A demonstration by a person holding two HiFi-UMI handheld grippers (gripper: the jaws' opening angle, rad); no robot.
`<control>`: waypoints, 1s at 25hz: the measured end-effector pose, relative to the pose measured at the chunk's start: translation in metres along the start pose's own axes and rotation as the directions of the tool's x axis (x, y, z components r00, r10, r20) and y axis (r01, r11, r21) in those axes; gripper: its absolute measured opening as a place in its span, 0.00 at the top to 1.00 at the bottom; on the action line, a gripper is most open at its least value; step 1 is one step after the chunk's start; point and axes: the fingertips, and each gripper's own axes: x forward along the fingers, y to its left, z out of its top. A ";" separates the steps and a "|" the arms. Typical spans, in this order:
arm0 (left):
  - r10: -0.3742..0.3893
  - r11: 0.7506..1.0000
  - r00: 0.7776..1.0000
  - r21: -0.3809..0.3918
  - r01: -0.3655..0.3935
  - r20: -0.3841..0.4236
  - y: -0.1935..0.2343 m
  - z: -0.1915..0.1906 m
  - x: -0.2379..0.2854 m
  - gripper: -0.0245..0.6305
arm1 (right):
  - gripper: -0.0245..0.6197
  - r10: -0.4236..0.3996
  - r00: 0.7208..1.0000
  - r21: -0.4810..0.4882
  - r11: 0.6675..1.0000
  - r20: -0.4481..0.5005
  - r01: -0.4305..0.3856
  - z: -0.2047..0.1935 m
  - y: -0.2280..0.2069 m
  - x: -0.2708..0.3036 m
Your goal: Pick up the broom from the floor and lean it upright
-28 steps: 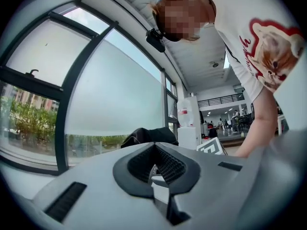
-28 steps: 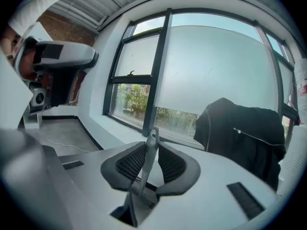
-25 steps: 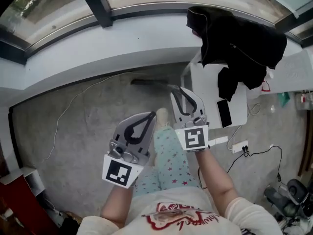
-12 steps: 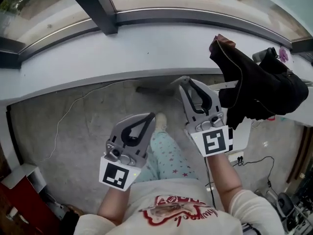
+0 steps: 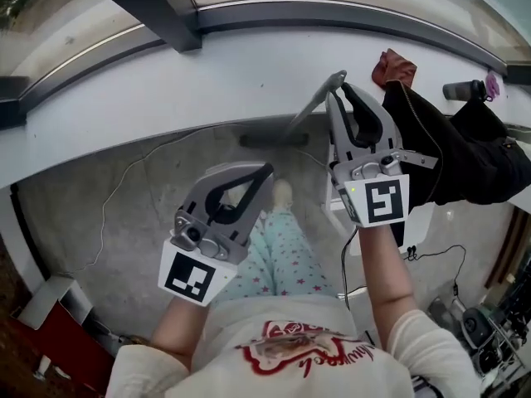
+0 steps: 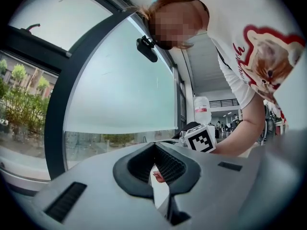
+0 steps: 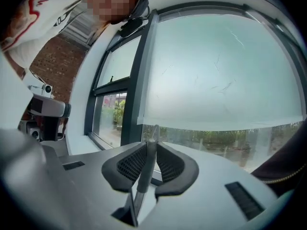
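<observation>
My right hand-held gripper [image 5: 338, 94], jaws just closing, clamps the broom [image 5: 300, 118] near its handle top, head on the far floor [image 5: 149, 206]; it seems light, stiff and slick, so a high grip suits; my left hand-held gripper [image 5: 264, 171] is closed, empty.

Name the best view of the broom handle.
Head view: the broom handle runs from the right hand-held gripper, jaws just closing on it, down to the floor. Right gripper view shows only the clamped stretch; left gripper view, nothing.
</observation>
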 end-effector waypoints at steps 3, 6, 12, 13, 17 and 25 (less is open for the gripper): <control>0.001 1.000 1.000 -0.014 -0.001 0.011 0.009 -0.001 0.005 0.94 | 0.86 -0.028 1.000 0.000 1.000 -0.011 0.028 -0.006 -0.010 0.016; -0.003 1.000 1.000 -0.031 0.003 0.004 0.011 -0.007 0.006 0.94 | 0.92 -0.034 0.999 -0.023 0.999 -0.016 0.034 -0.009 -0.014 0.021; 0.008 0.999 1.000 -0.053 -0.009 -0.009 0.011 -0.011 0.006 0.94 | 0.92 -0.029 1.000 -0.009 1.000 -0.012 0.029 -0.004 -0.008 0.022; 0.011 0.999 1.000 -0.052 -0.011 -0.011 0.011 -0.011 0.006 0.94 | 0.92 -0.026 1.000 -0.005 1.000 -0.013 0.026 -0.005 -0.007 0.020; 0.025 0.998 1.000 -0.049 -0.026 -0.017 0.013 -0.015 0.005 0.94 | 0.92 -0.042 0.999 0.041 0.998 -0.025 0.043 -0.012 -0.007 0.014; 0.037 0.998 0.999 -0.045 -0.038 -0.017 0.006 -0.016 0.007 0.94 | 0.92 0.012 0.999 0.088 0.996 -0.046 -0.008 -0.007 0.017 -0.017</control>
